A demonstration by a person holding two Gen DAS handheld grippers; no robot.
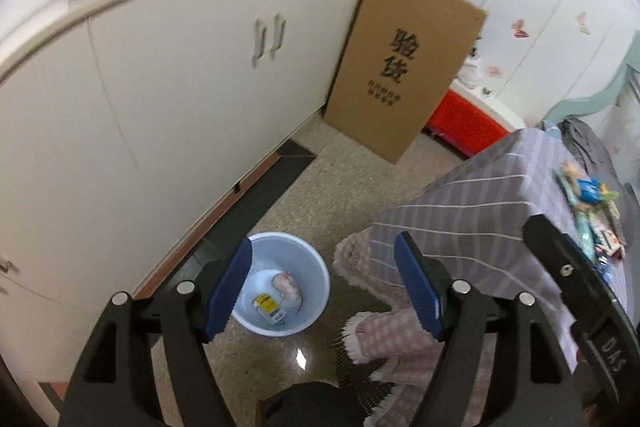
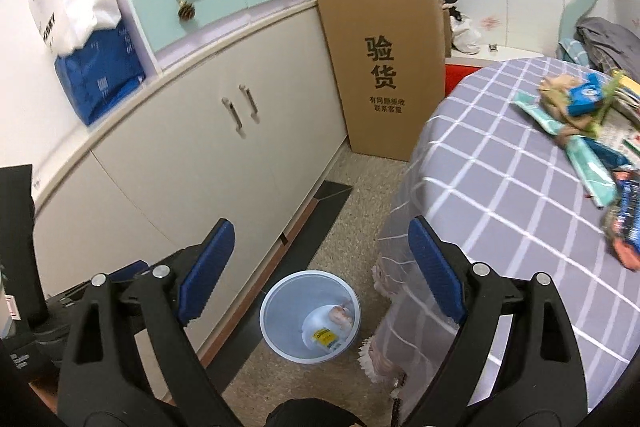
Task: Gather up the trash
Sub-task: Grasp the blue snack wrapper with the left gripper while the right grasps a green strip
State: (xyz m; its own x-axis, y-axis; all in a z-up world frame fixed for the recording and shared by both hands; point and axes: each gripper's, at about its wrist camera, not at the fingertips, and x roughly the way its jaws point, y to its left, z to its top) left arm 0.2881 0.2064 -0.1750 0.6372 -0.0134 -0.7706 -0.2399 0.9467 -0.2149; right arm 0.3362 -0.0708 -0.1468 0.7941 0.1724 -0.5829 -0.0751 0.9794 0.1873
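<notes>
A pale blue bin (image 1: 316, 267) (image 2: 280, 299) stands on the floor beside the table. Inside it lie a pinkish wrapper (image 1: 287, 287) (image 2: 340, 315) and a small pack with a yellow label (image 1: 267, 306) (image 2: 325, 338). My left gripper (image 1: 323, 287) hangs open above the bin with nothing between its blue pads. My right gripper (image 2: 320, 267) is open too and holds nothing, high over the floor and bin. A heap of wrappers and packets (image 2: 580, 107) (image 1: 592, 203) lies on the grey checked tablecloth (image 2: 520, 211) (image 1: 472, 195) to the right.
A long white cabinet (image 1: 160, 87) (image 2: 192, 155) runs along the left. A tall cardboard box (image 1: 400, 67) (image 2: 384, 67) leans at its far end, with a red crate (image 1: 464, 123) behind. A pink plaid cloth (image 1: 384, 331) hangs off the table near the bin.
</notes>
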